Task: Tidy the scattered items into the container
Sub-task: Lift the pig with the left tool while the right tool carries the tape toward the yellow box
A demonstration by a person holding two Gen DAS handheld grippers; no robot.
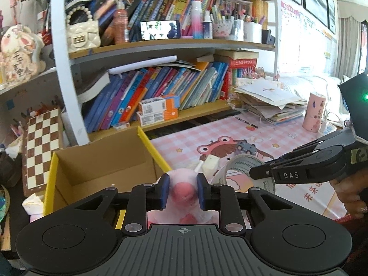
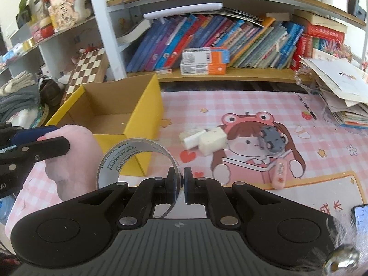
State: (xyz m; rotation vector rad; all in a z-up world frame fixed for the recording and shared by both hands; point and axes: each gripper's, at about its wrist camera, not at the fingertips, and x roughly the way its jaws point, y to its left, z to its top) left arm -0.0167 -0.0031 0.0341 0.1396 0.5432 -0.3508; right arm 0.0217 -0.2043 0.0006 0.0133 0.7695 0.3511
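Note:
My left gripper (image 1: 181, 189) is shut on a pink plush toy (image 1: 184, 188), held just right of the open yellow cardboard box (image 1: 147, 143). The plush also shows in the right wrist view (image 2: 73, 151). My right gripper (image 2: 181, 184) is shut on the wall of a clear tape roll (image 2: 128, 158), in front of the box (image 2: 147, 105); the roll also shows in the left wrist view (image 1: 243, 172). On the pink checked mat lie a white block toy (image 2: 207, 139), a grey toy car (image 2: 271, 139) and a pink eraser (image 2: 279, 176).
Bookshelves (image 2: 230, 71) stand behind the mat. A chessboard (image 2: 87, 69) leans left of the box. A paper stack (image 2: 340, 92) sits at the right, a pen (image 2: 307, 109) near it, a phone (image 2: 361, 216) at the front right.

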